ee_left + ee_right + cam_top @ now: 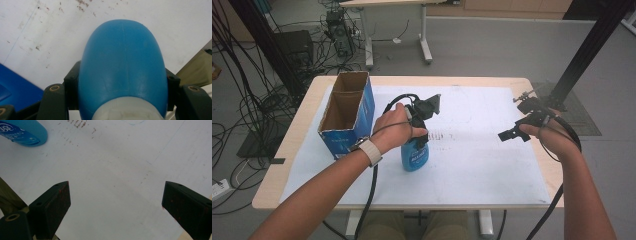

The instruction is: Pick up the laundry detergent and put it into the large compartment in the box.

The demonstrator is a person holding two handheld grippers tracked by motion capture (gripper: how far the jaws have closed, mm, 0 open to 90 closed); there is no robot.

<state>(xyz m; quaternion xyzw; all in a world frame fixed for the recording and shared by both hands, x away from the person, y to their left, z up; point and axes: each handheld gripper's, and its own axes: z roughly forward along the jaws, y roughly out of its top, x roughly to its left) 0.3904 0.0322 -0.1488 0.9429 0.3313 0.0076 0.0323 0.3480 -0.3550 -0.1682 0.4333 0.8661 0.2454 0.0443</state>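
L gripper [421, 131] is clamped on the blue bottle [415, 154] near its top, jaws pressed on both sides of the body just below the white neck (seen up close in the left gripper view, bottle [122, 65] between them). Bottle stands upright, long axis vertical, w/ its base on the white mat [492, 165] about mid-table. Cardboard box [346, 114], open top, sits just to the L of it, near but apart; likely the drop spot, so its near wall is what could get in the way. R gripper [512, 134] hovers well to the R, jaws wide, nothing btw them.
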